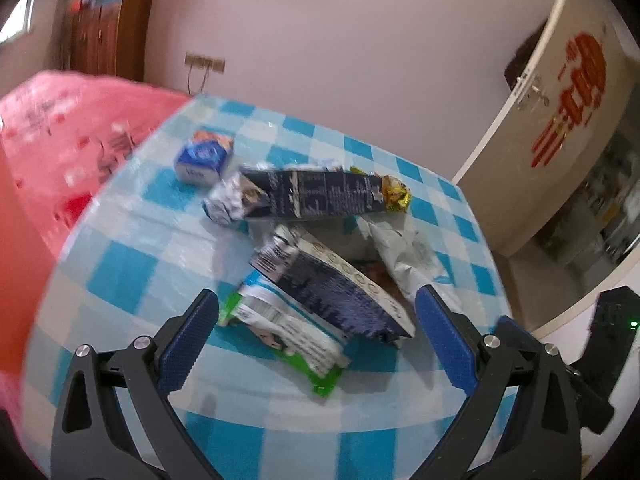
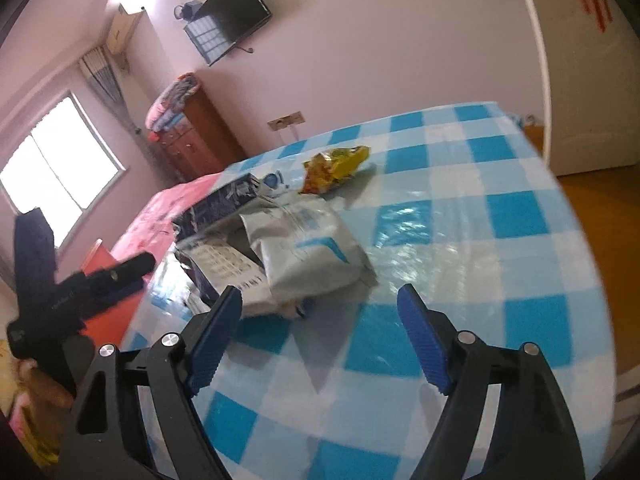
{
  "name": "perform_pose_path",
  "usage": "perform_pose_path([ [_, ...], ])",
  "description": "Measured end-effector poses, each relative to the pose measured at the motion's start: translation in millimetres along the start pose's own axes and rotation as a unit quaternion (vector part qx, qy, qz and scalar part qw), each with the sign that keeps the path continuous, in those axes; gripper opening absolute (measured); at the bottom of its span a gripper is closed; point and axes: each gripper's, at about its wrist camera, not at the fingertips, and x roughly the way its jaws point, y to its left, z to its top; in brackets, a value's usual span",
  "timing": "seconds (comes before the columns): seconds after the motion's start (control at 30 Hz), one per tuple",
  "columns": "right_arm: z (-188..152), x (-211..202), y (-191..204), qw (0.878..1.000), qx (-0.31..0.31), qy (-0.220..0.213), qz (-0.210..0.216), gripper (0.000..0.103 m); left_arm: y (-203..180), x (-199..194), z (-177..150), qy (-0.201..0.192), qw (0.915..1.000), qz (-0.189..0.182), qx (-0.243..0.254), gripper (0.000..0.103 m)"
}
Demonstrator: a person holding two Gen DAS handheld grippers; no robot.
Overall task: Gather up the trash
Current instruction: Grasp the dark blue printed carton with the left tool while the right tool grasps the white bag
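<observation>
A pile of trash lies on the blue-and-white checked table. In the left wrist view I see a long dark box, a dark flattened carton, a green-and-white wrapper, a grey pouch and a small blue milk carton. My left gripper is open, its fingers either side of the flattened carton and wrapper. In the right wrist view the grey pouch, dark box and a yellow snack bag show. My right gripper is open and empty, just short of the pouch.
A red bedspread lies beyond the table's left edge. A brown cabinet, a wall TV and a window stand behind. A white door with red decoration is at the right. The left gripper's body shows at the right view's left.
</observation>
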Motion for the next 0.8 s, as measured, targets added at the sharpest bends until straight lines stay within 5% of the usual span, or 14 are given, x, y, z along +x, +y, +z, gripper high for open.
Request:
perform_pose_path([
  [0.17, 21, 22, 0, 1.000, -0.013, 0.017, 0.006, 0.088, -10, 23, -3, 0.022, 0.9997, 0.002, -0.005, 0.099],
  [0.47, 47, 63, -14, 0.998, 0.004, 0.049, 0.035, 0.088, -6, 51, 7, 0.030, 0.9987, 0.023, -0.033, 0.094],
  [0.63, 48, 82, -12, 0.996, -0.001, 0.065, 0.053, 0.088, -1, 61, 12, 0.031, 0.9979, 0.038, -0.042, 0.071],
  [0.8, 41, 95, -4, 0.995, -0.023, 0.081, 0.060, 0.088, 3, 63, 13, 0.027, 0.9979, 0.034, -0.049, 0.059],
])
